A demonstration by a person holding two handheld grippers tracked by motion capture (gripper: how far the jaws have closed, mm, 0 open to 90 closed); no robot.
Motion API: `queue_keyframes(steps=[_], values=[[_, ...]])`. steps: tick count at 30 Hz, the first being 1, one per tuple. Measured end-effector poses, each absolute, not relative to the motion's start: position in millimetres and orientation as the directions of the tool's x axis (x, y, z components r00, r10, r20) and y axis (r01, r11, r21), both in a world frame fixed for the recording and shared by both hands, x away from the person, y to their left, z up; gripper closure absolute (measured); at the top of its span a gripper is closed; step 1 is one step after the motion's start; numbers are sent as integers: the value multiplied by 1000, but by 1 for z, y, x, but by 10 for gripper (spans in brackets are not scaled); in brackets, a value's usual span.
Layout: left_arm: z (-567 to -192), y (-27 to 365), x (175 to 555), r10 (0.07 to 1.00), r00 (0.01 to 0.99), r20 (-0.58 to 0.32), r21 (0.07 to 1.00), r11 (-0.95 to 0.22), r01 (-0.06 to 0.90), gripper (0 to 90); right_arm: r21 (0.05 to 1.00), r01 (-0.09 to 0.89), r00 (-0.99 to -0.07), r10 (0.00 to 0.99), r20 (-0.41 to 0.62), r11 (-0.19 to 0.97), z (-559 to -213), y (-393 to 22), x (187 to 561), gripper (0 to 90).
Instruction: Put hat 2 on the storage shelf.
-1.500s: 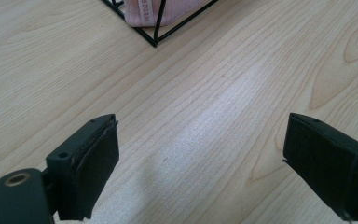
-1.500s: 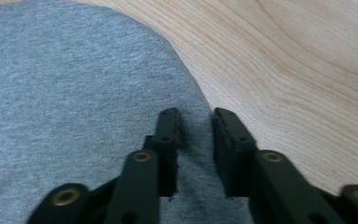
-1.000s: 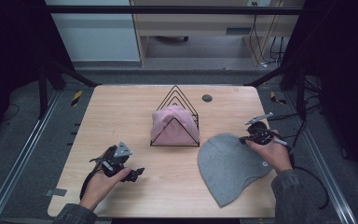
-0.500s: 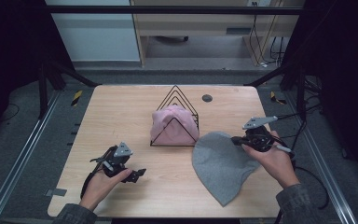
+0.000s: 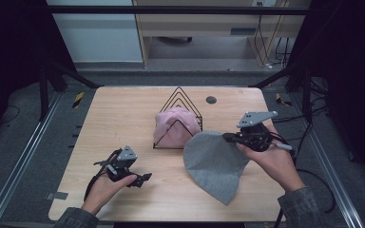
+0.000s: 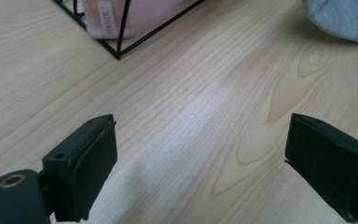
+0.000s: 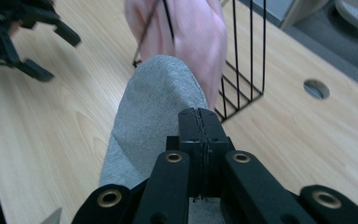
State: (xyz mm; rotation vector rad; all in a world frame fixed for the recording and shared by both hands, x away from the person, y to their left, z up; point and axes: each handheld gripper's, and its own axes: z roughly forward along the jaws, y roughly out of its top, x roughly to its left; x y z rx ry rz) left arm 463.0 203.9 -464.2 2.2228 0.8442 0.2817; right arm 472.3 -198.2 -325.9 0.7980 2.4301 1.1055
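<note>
A grey knit hat (image 5: 214, 161) hangs from my right gripper (image 5: 228, 137), lifted off the table at its upper edge while its lower tip still trails on the wood. In the right gripper view the jaws are pressed together on the grey hat (image 7: 154, 116). A pink hat (image 5: 173, 126) sits inside a black wire rack (image 5: 180, 97) at the table's middle; the pink hat (image 7: 191, 37) and the wire rack (image 7: 242, 60) show just beyond the grey one. My left gripper (image 5: 145, 178) rests low at the front left, jaws wide apart over bare wood (image 6: 200, 140).
The wooden table (image 5: 123, 109) has a round cable hole (image 5: 211, 99) behind the rack. Metal frame rails run along both sides, and cables trail on the floor at the right. A corner of the rack (image 6: 116, 53) lies ahead of the left gripper.
My right gripper has risen and moved left toward the rack, pulling the grey hat up from lying flat into a hanging drape. The left gripper has stayed put.
</note>
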Motion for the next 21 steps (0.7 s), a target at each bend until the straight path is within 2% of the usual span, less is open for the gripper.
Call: queue_keyframes(steps=[10, 21], values=[[-459, 198, 459, 588, 804, -91, 746, -494, 446, 85, 803, 255, -826, 553, -108, 538, -287, -163, 462, 900], [-454, 194, 457, 547, 824, -146, 787, -440, 432, 93, 813, 202, -851, 509, -131, 546, -269, -131, 462, 900]])
